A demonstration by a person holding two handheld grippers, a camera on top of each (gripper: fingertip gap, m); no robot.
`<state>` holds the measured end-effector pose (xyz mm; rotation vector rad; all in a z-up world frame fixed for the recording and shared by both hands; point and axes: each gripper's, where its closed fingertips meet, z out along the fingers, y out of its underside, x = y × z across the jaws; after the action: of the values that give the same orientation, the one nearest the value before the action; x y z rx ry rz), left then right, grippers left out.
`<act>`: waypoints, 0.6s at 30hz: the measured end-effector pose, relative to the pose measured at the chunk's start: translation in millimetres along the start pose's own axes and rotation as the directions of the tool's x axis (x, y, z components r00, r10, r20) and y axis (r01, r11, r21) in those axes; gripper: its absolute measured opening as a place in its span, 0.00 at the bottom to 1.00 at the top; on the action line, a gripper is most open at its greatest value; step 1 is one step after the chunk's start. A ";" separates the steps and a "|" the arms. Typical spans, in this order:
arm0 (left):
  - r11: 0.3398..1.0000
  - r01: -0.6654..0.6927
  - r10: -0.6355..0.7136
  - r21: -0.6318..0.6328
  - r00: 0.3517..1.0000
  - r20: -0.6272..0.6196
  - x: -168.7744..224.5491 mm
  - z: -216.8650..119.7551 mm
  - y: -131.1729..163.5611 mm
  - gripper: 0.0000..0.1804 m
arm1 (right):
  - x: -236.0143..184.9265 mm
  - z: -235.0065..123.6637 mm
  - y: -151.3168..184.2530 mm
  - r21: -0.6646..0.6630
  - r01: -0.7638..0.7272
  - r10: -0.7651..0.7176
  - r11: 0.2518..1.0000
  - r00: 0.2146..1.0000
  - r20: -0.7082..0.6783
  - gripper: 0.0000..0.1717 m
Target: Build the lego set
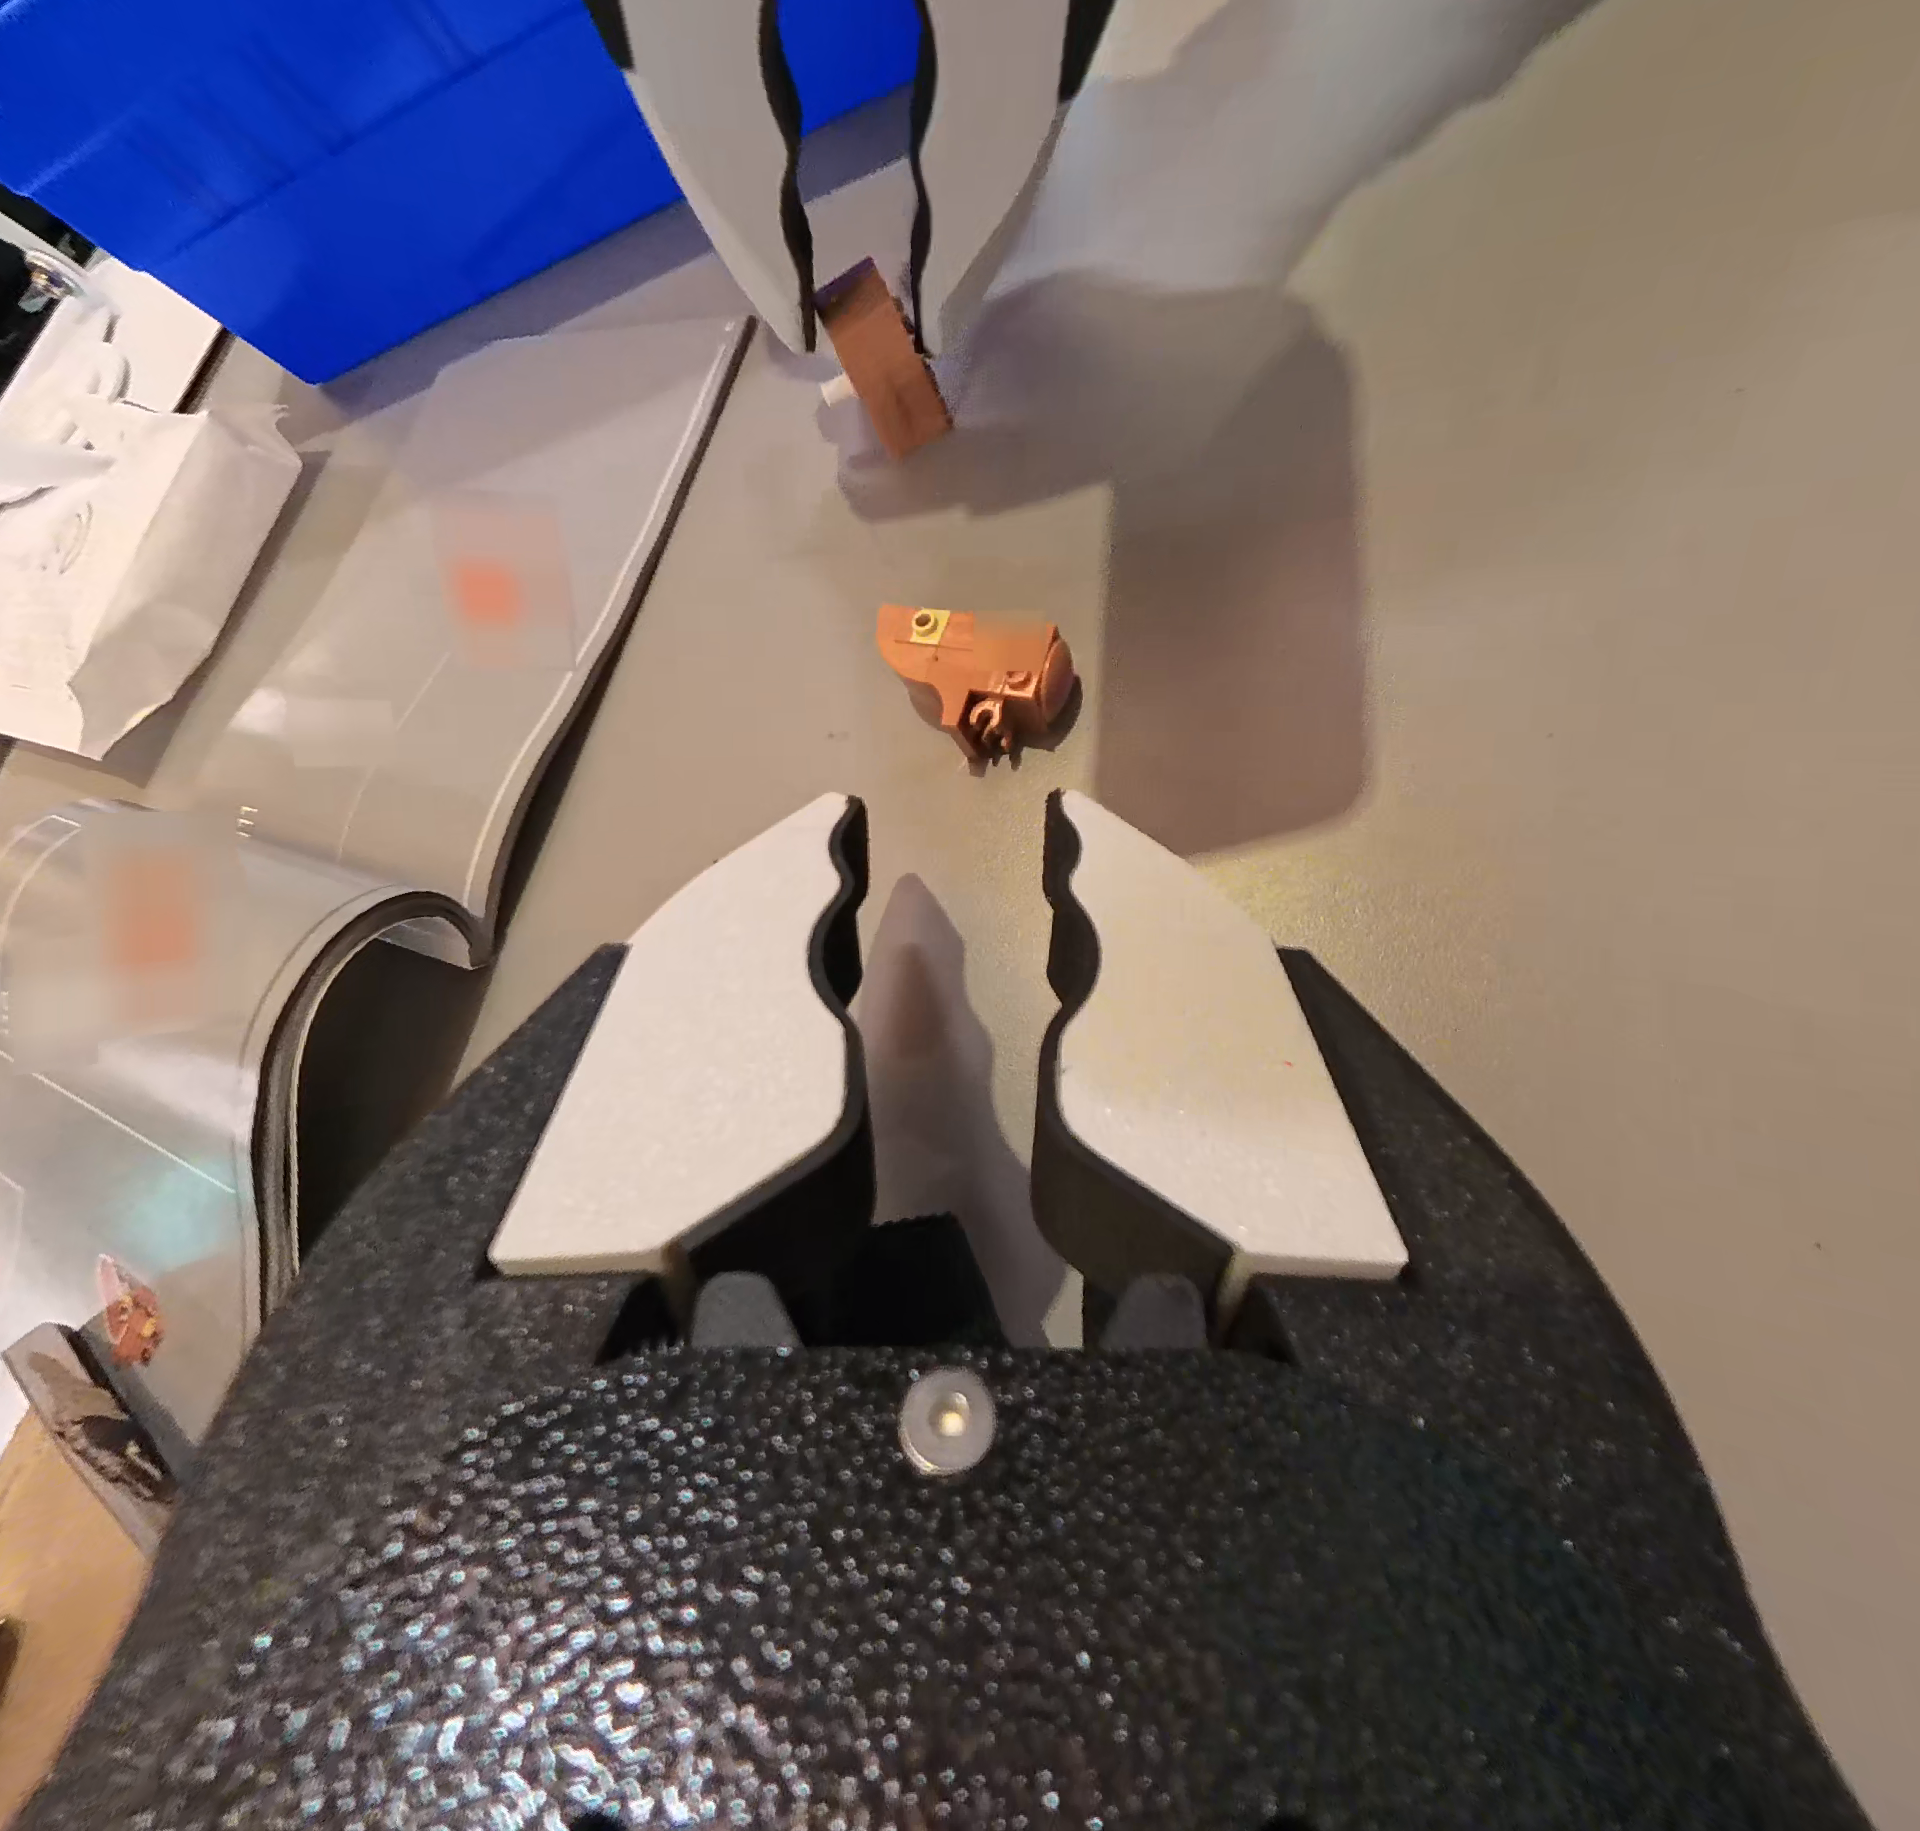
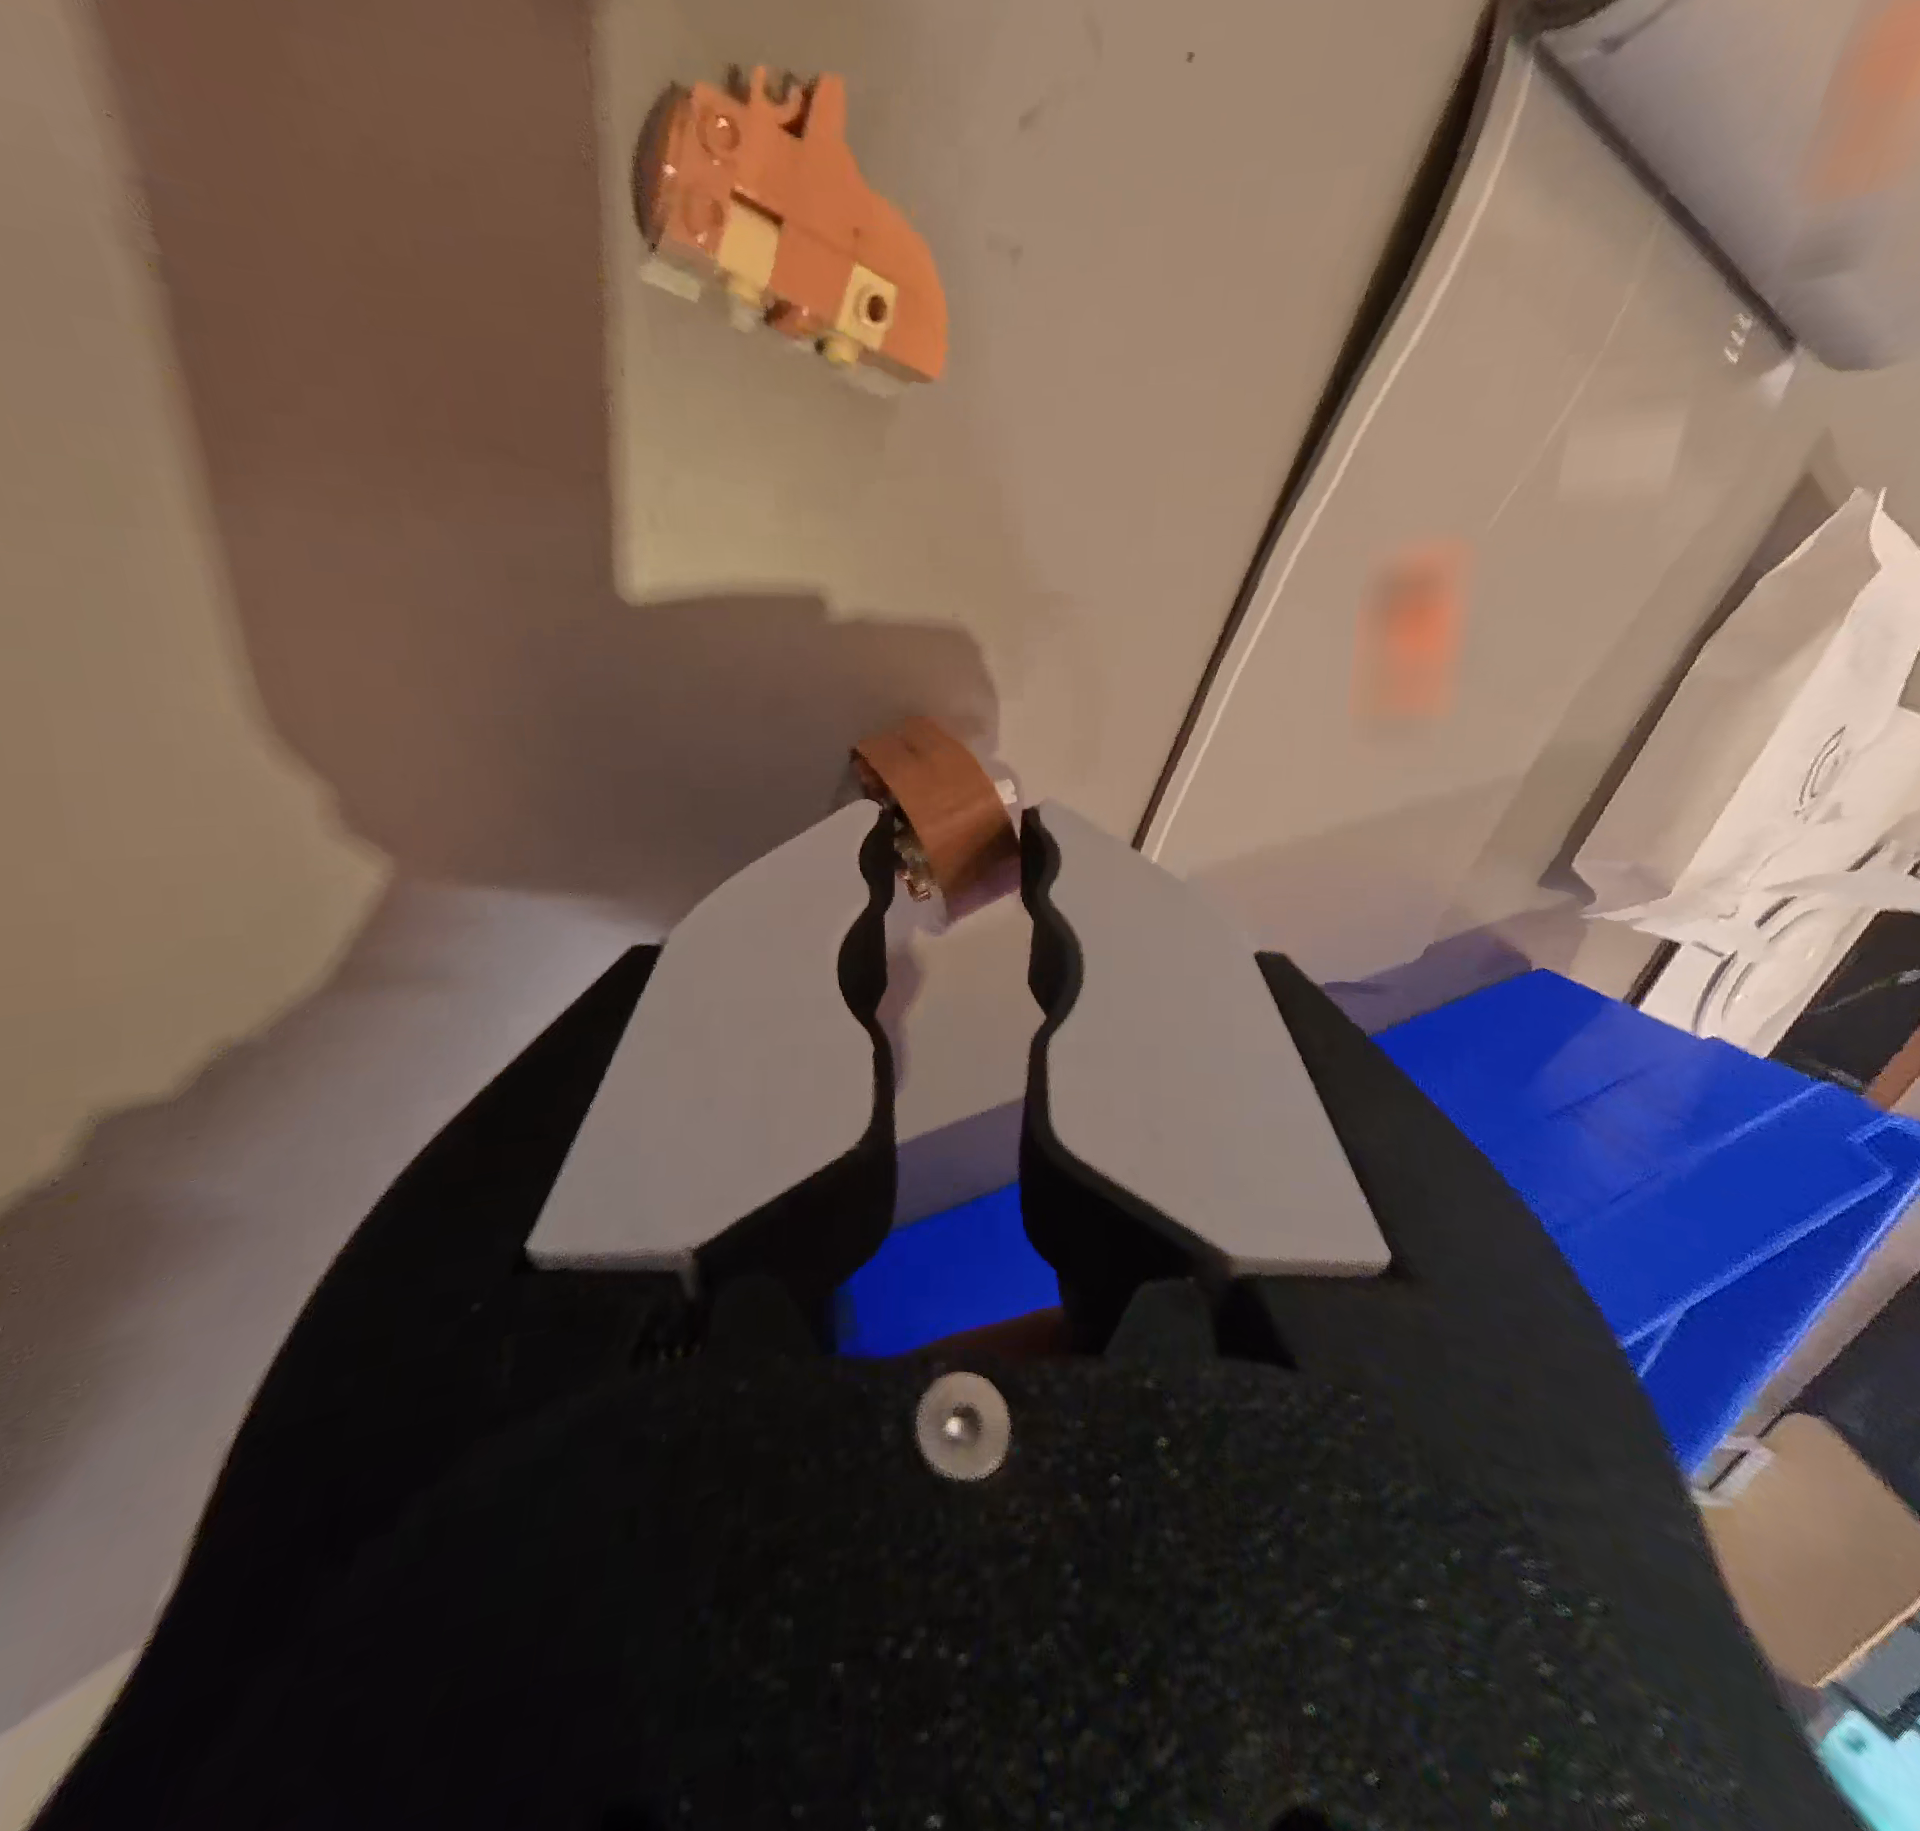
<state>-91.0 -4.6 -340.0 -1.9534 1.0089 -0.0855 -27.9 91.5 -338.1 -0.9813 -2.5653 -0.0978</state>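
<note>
The left gripper (image 1: 951, 815), jaws apart and empty, points at the orange brick model (image 1: 971, 675) lying on the table (image 1: 1507, 950) just ahead of its fingertips. Beyond it, the right gripper (image 2: 951, 825) pinches a brown curved brick (image 2: 940, 815).

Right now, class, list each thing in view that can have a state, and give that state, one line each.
Left hand-held gripper: open, nothing between its fingers.
Right hand-held gripper: shut on a brown curved brick piece.
Orange brick assembly: lying on the table, untouched.
Booklet: lying open.
</note>
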 end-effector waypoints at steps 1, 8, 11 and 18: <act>1.000 0.002 -0.002 -0.001 1.000 0.003 -0.5 -0.2 0.3 0.17 | 0.5 0.0 0.6 0.005 -0.025 0.025 1.000 1.000 0.000 0.13; 1.000 0.006 -0.006 -0.003 1.000 0.006 -1.3 -0.5 1.0 0.17 | 20.3 -28.1 -25.7 0.415 -0.487 0.514 0.769 0.856 0.052 0.13; 1.000 0.007 -0.007 -0.004 1.000 0.005 -1.3 -0.4 1.1 0.17 | 16.8 -38.7 -33.8 0.529 -0.656 0.672 0.539 0.713 0.199 0.13; 1.000 0.012 -0.012 -0.005 1.000 0.004 -1.8 -0.2 1.3 0.17 | -10.7 -3.7 -24.8 0.468 -0.782 0.762 0.412 0.577 0.294 0.12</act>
<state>-93.2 -3.8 -340.3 -1.9638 0.9956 -0.0857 -35.7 65.5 -336.9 -1.7808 -1.6796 0.8919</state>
